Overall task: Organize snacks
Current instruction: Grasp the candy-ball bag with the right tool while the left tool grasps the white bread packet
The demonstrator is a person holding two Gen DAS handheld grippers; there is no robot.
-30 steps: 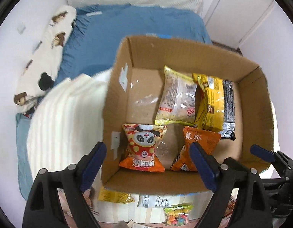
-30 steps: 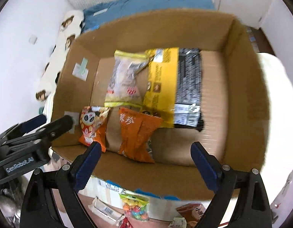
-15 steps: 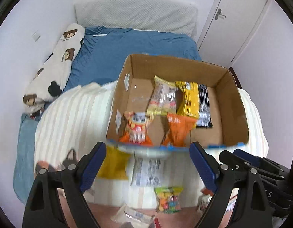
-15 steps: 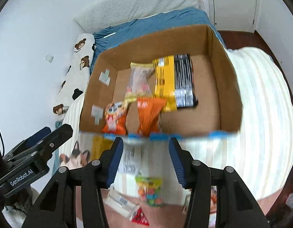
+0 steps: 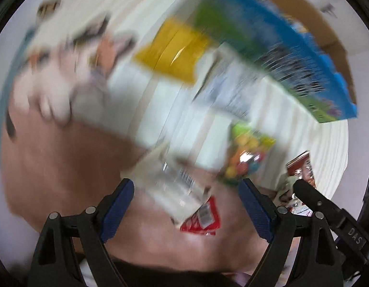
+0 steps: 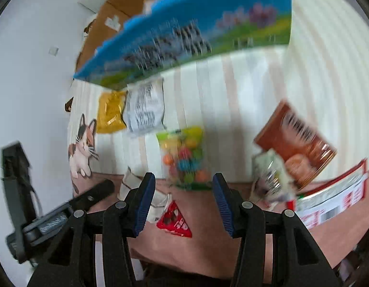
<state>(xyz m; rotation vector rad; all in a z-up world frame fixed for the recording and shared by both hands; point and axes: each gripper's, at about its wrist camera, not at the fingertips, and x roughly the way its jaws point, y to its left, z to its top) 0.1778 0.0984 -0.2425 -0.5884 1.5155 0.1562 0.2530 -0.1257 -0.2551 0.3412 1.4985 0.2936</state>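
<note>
Loose snack packets lie on the striped blanket in front of the cardboard box [image 6: 184, 35]. My right gripper [image 6: 183, 198] is open and empty, low over a clear bag of coloured candies [image 6: 184, 157]. A small red packet [image 6: 174, 221] and a white wrapper [image 6: 134, 186] lie by its left finger. My left gripper [image 5: 186, 205] is open and empty above a white wrapper [image 5: 170, 184], the red packet [image 5: 203, 217] and the candy bag [image 5: 244, 155]. The left wrist view is blurred.
A yellow packet [image 6: 111, 112] and a white printed packet [image 6: 144, 108] lie against the box's front wall. A brown packet [image 6: 297, 146], a green-white packet [image 6: 268, 177] and a red-white bag [image 6: 332, 198] lie to the right. A cat print [image 6: 82, 143] marks the blanket.
Both grippers have dropped and tilted down from over the box to the loose packets in front of it. The right jaws narrowed, then stayed partly open. Both views show motion blur.
</note>
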